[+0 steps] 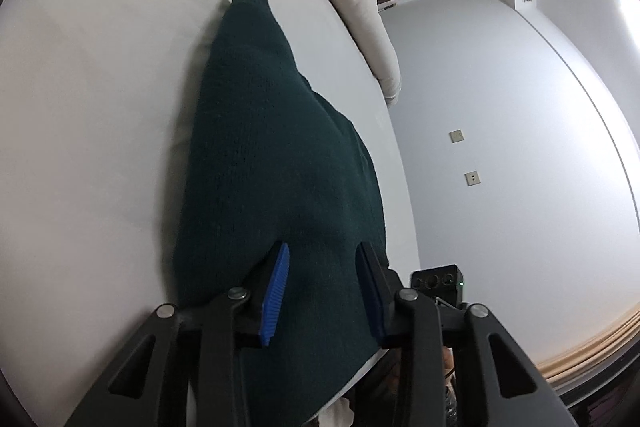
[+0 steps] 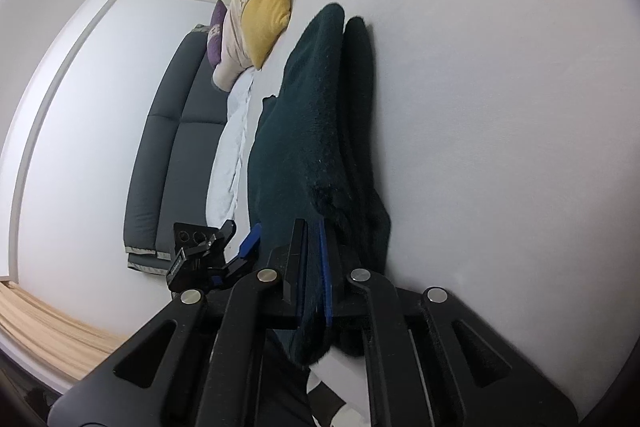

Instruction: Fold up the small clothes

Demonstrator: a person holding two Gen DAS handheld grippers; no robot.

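White bed sheet [image 1: 100, 107] carries the dark green sweater [image 1: 260, 147], and while the right gripper [image 2: 316, 259] is clamped on its hem, the left gripper [image 1: 324, 287] has its jaws apart around the knit, so one corner may slip and skew the fold.

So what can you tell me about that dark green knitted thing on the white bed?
The sweater is dark green, knit, soft-looking wool. It lies on the white bed, bunched, with a ribbed cuff or hem at its far end. The right claw is shut on its near edge. The left claw straddles the fabric, its blue pads not visibly pressing.
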